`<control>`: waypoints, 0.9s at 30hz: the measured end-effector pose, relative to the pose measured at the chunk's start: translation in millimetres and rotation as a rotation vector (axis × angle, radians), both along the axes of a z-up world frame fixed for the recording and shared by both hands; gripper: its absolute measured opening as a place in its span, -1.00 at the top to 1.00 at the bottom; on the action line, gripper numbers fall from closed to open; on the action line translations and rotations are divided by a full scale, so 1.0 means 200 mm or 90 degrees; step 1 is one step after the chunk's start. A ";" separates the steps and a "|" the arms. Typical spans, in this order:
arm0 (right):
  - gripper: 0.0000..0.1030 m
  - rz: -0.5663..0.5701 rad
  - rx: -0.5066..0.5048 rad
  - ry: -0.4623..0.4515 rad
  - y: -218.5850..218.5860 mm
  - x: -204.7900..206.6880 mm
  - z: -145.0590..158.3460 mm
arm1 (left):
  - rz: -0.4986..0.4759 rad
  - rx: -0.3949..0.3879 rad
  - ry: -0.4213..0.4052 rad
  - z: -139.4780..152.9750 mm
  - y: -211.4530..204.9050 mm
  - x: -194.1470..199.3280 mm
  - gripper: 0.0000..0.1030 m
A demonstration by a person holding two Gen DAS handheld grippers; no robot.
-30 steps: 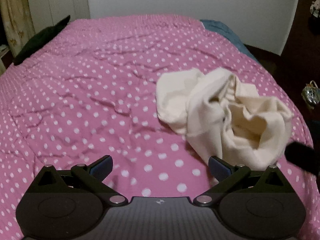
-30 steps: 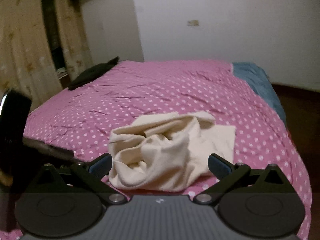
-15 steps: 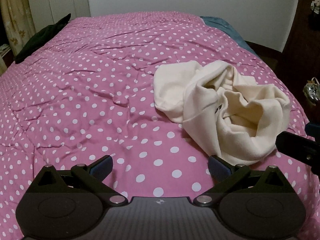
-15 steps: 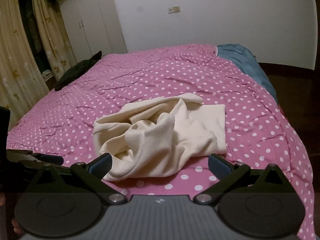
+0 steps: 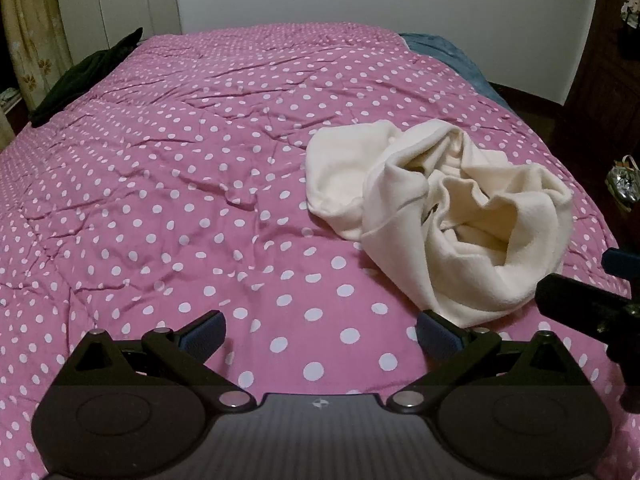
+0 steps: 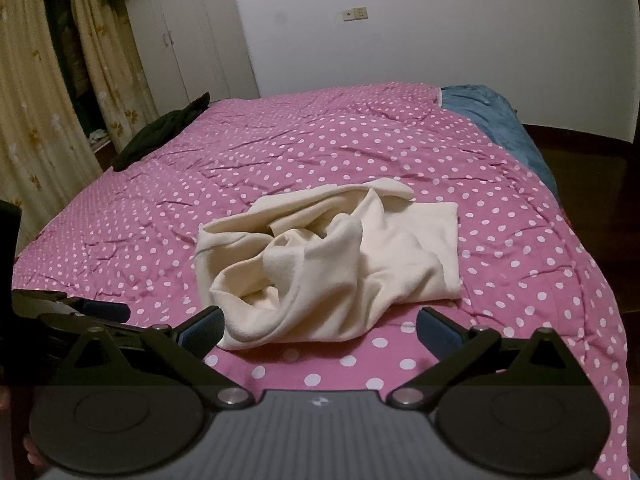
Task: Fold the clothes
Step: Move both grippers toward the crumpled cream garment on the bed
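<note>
Right wrist — cream garment [image 6: 328, 264] crumpled, gripper [image 6: 320, 330] spread

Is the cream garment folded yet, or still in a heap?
Still a heap: the cream garment lies crumpled on the polka-dot bedspread, with loose bunched folds and one flat edge on its right. Neither gripper holds it.

Pink dotted quilt [image 5: 180, 184] covers the bed. Dark garment [image 5: 80, 80] sits on the quilt's far left corner, blue blanket [image 6: 496, 120] at its far right edge. Floral curtain [image 6: 36, 120] and white wardrobe [image 6: 180, 40] stand beyond the quilt's left side.
</note>
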State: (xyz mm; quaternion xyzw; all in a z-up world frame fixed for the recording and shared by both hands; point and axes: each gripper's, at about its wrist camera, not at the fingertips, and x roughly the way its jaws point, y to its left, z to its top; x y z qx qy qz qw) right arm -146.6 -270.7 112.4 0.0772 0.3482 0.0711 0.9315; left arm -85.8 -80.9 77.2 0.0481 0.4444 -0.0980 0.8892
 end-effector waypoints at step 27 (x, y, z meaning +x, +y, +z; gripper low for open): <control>-1.00 0.007 0.000 0.005 0.02 -0.02 0.01 | -0.007 0.000 -0.001 0.01 0.00 -0.04 -1.00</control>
